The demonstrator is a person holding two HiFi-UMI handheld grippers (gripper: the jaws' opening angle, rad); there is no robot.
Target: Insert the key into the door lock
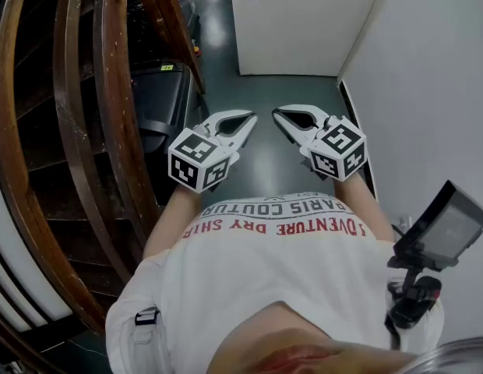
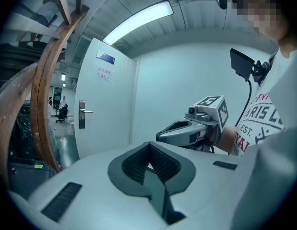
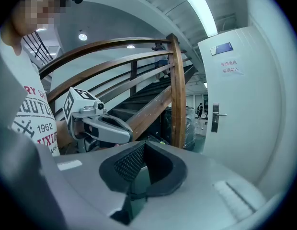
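Left gripper (image 1: pixel 252 119) and right gripper (image 1: pixel 276 114), both closed, above dark floor (image 1: pixel 265 84) near door (image 1: pixel 304 22).

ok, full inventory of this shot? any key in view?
door: 1, white, ahead across the floor
door handle: 1, silver, on the door's edge
signs: 2, one blue, one white with red print, high on the door
stair rail: 1, brown wood, to the person's left
black machine: 1, on the floor beside the stairs
ceiling light: 1, white strip, overhead
screen: 1, black, on a mount by the person's right side
key: none seen
shirt: 1, white, red print
left gripper: grey, shut, empty
right gripper: grey, shut, empty
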